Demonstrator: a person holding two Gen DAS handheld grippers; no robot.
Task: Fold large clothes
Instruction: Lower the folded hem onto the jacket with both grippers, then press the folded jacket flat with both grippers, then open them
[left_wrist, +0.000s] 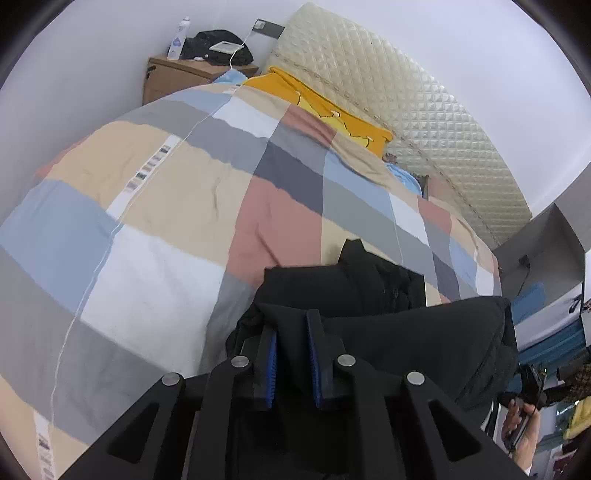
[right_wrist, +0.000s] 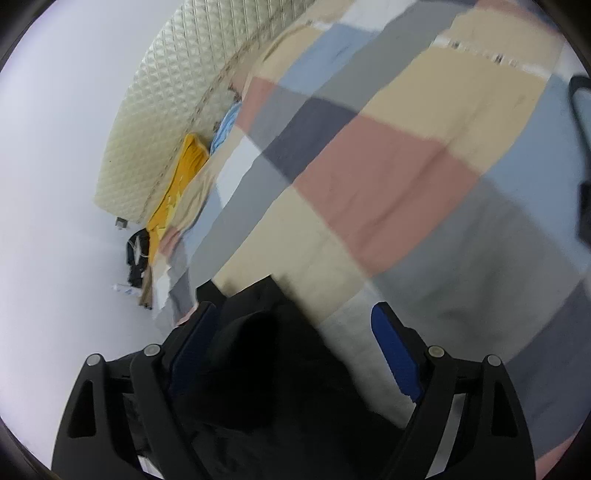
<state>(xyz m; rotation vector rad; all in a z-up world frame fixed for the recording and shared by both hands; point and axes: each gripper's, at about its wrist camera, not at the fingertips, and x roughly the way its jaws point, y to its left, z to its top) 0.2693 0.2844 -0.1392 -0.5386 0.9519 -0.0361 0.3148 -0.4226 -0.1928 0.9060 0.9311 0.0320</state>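
Observation:
A large black garment (left_wrist: 388, 317) lies bunched on the checked bedspread (left_wrist: 166, 192). In the left wrist view my left gripper (left_wrist: 291, 325) is shut on a fold of the black garment, with cloth pinched between its blue pads (left_wrist: 272, 354). In the right wrist view my right gripper (right_wrist: 295, 321) is open, its blue pads (right_wrist: 397, 354) wide apart. Black cloth (right_wrist: 266, 373) lies between its jaws, against the left finger. The checked bedspread (right_wrist: 388, 166) fills the rest of that view, which is blurred.
A quilted cream headboard (left_wrist: 406, 96) stands behind the bed, with a yellow pillow (left_wrist: 325, 107) against it. A wooden nightstand (left_wrist: 184, 74) at the far left holds a bottle and a black bag. A white cable (left_wrist: 110, 236) runs across the bedspread. A hand with the other gripper shows at the far right (left_wrist: 524, 410).

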